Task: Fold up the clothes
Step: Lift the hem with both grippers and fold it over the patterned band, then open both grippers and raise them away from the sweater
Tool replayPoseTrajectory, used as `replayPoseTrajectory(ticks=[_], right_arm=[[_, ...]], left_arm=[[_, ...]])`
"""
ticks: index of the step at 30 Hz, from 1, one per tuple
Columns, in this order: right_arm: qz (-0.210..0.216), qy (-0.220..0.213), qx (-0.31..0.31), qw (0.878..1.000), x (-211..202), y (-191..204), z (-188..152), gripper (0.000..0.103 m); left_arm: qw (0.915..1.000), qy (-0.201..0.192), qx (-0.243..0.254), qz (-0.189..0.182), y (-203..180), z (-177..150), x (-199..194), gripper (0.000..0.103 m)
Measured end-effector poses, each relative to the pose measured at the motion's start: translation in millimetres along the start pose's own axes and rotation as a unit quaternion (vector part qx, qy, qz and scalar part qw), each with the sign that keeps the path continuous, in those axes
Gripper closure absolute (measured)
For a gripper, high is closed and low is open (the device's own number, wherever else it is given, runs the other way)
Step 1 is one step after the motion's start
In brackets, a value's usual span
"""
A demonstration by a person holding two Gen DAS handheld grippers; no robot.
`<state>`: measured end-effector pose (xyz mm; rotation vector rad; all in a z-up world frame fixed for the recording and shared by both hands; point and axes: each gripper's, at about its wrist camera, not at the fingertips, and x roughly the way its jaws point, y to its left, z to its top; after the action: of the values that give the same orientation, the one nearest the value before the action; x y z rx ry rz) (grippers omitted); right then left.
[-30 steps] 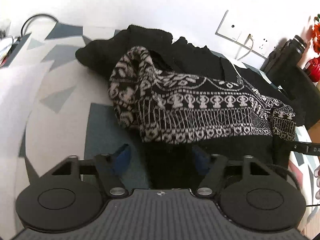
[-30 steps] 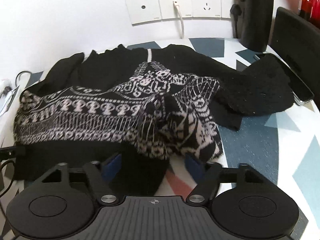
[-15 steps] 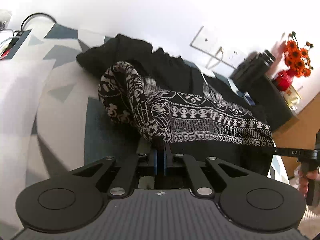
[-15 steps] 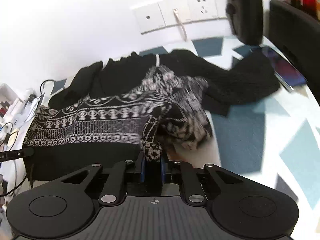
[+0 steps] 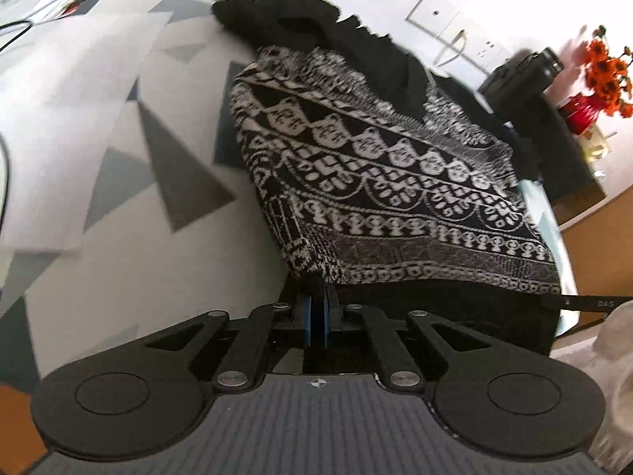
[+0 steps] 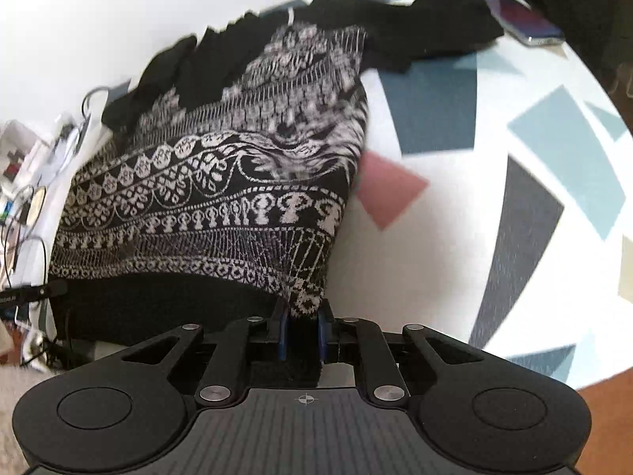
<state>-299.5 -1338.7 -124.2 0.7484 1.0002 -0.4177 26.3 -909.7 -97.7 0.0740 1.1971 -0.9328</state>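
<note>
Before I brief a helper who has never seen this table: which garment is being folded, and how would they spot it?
On the table with the grey and blue triangle cloth lies one dark knit, the sweater. Both grippers pinch its near hem, left gripper and right gripper. Its white patterned bands set it apart from the plain black sleeves spread behind.

Black left hand-held gripper (image 5: 315, 318), blue finger pads, silver screws, ribbed grey housing, matching right hand-held gripper (image 6: 302, 330)

The sweater's (image 5: 395, 182) black hem disappears behind each tool body, so the pinched corners are hidden. The phone (image 6: 522, 19) is cut by a dark object, and the clutter (image 6: 27, 182) at the bench's far left is too blurred to identify.
</note>
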Motion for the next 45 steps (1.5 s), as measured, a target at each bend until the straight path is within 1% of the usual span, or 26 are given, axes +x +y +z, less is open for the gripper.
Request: replayPoseTrajectory(ticks=[5,9,13,16,17,18,19,20,21,22,23,24,25,27,30,32,33,34,35,37,38,40,41,45], right_arm=[[-0.019,0.016,-0.008,1.0,7.9,-1.8,-4.6,0.091],[-0.036,0.026,-0.029,0.999,14.5,-0.3,-4.5,0.09],[-0.04,0.04,-0.053,0.997,16.5,4.0,-3.5,0.09],[-0.039,0.052,-0.061,0.996,18.7,6.1,-1.0,0.089],[-0.039,0.055,-0.063,0.996,19.8,6.5,0.1,0.089],[-0.037,0.055,-0.065,0.996,19.6,7.3,1.8,0.082],[-0.035,0.045,-0.065,0.996,17.3,8.1,4.1,0.073],[-0.036,0.029,-0.065,0.997,13.3,8.2,6.1,0.069],[-0.033,0.012,-0.066,0.997,8.7,7.7,9.1,0.064],[-0.031,-0.005,-0.066,0.997,4.2,7.1,12.2,0.057],[-0.029,-0.018,-0.064,0.997,1.0,6.6,16.8,0.052],[-0.031,-0.032,-0.058,0.997,-0.2,4.7,23.1,0.043],[-0.033,-0.046,-0.052,0.997,-1.4,2.9,29.3,0.041],[-0.041,-0.068,-0.04,0.996,3.8,-0.5,43.4,0.041],[-0.056,-0.094,-0.006,0.994,18.1,-12.3,63.2,0.041],[-0.058,-0.104,0.024,0.993,30.9,-20.3,77.6,0.041],[-0.058,-0.104,0.033,0.992,37.1,-21.6,82.3,0.043],[-0.055,-0.102,0.034,0.993,43.1,-20.4,85.8,0.05],[-0.053,-0.101,0.035,0.993,49.0,-19.1,89.2,0.054],[-0.059,-0.099,0.021,0.993,54.6,-12.8,89.1,0.074],[-0.062,-0.098,0.014,0.993,57.4,-9.7,89.1,0.078],[-0.063,-0.098,0.004,0.993,60.2,-6.1,87.6,0.093],[-0.062,-0.098,0.0,0.993,60.2,-5.6,86.0,0.093],[-0.082,-0.117,-0.007,0.99,46.3,-8.2,79.7,0.095]], left_arm=[[0.9996,0.023,-0.005,0.013,1.9,-17.0,2.6,0.097],[0.9992,0.03,-0.001,0.027,3.8,-29.0,3.5,0.097],[0.9987,0.025,-0.017,0.04,10.3,-25.7,0.3,0.097],[0.9986,0.026,-0.015,0.045,10.2,-23.0,0.0,0.097],[0.9986,0.028,-0.015,0.042,9.1,-22.4,1.4,0.097],[0.9985,0.027,-0.012,0.045,7.4,-21.3,1.9,0.095],[0.9982,0.025,-0.006,0.054,5.0,-19.6,1.3,0.091],[0.9977,0.023,-0.001,0.063,2.6,-17.9,0.7,0.084],[0.9973,0.016,0.006,0.071,0.2,-14.9,-0.9,0.078],[0.9969,0.004,0.014,0.077,-2.1,-10.6,-3.6,0.067],[0.9964,-0.007,0.02,0.082,-3.8,-5.2,-5.4,0.057],[0.9958,-0.018,0.025,0.086,-4.9,1.4,-6.1,0.055],[0.9954,-0.026,0.03,0.087,-5.5,8.4,-5.1,0.053],[0.995,-0.036,0.038,0.085,-5.7,23.0,1.7,0.053],[0.9926,-0.031,0.061,0.1,-8.5,44.2,25.8,0.053],[0.9914,-0.021,0.072,0.107,-11.0,53.6,42.1,0.053],[0.9905,-0.018,0.08,0.11,-13.4,56.2,48.7,0.053],[0.9891,-0.018,0.091,0.114,-16.9,57.4,53.7,0.053],[0.9874,-0.019,0.103,0.118,-20.0,58.0,57.2,0.053],[0.9855,-0.024,0.114,0.123,-21.4,58.2,59.8,0.053],[0.9849,-0.026,0.117,0.125,-21.5,58.3,60.9,0.062],[0.9866,-0.033,0.11,0.116,-17.2,59.1,57.9,0.092],[0.9883,-0.033,0.102,0.108,-13.8,60.4,54.8,0.094],[0.991,-0.046,0.075,0.101,4.3,58.4,34.6,0.095]])
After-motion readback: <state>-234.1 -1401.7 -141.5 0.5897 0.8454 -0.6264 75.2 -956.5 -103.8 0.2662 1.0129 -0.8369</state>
